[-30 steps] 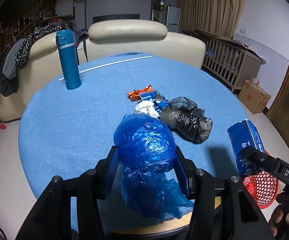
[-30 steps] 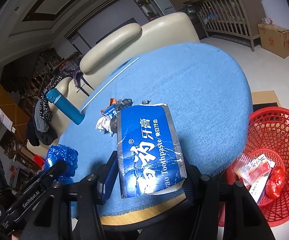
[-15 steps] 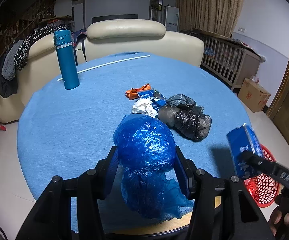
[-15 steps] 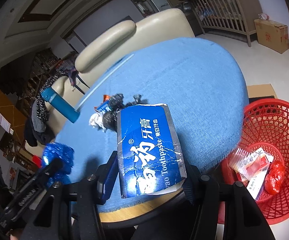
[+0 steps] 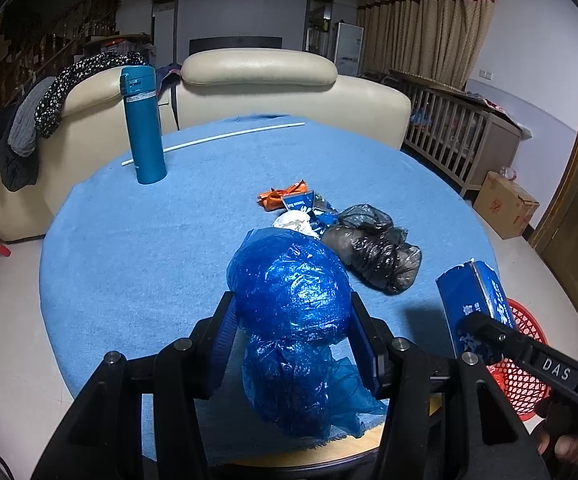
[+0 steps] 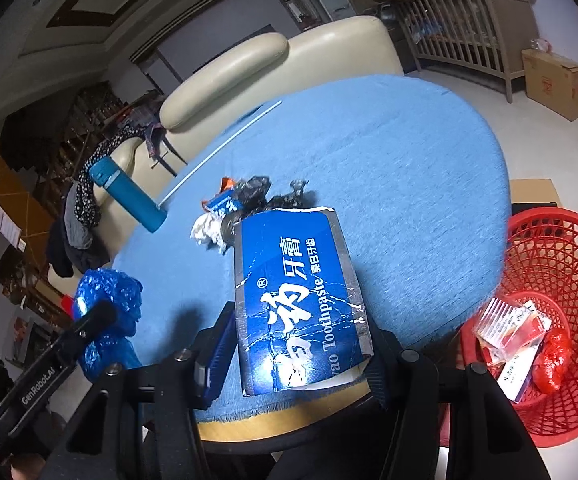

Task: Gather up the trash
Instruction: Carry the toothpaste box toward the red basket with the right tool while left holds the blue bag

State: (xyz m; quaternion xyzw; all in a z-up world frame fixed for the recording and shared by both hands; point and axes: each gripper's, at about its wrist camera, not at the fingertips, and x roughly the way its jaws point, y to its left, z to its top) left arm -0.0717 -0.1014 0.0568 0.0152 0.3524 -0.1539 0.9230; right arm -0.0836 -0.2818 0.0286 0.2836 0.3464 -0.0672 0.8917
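Observation:
My left gripper (image 5: 291, 334) is shut on a crumpled blue plastic bag (image 5: 291, 300), held above the near edge of the round blue table (image 5: 149, 240). My right gripper (image 6: 301, 344) is shut on a blue toothpaste box (image 6: 297, 300), held over the table's near right edge; the box also shows in the left wrist view (image 5: 473, 300). A red mesh basket (image 6: 561, 248) with some trash in it stands on the floor to the right. A black bag (image 5: 373, 248), white tissue (image 5: 293, 222), blue wrapper (image 5: 301, 202) and orange wrapper (image 5: 279, 196) lie mid-table.
A teal flask (image 5: 143, 128) stands upright at the table's far left, with a white rod (image 5: 217, 142) lying behind it. A cream sofa (image 5: 257, 80) is beyond the table. A wooden crib (image 5: 457, 132) and a cardboard box (image 5: 505, 208) stand at the right.
My right gripper with the toothpaste box has shifted slightly to the right, toward the red basket. My left gripper has tilted a little and still holds the blue bag.

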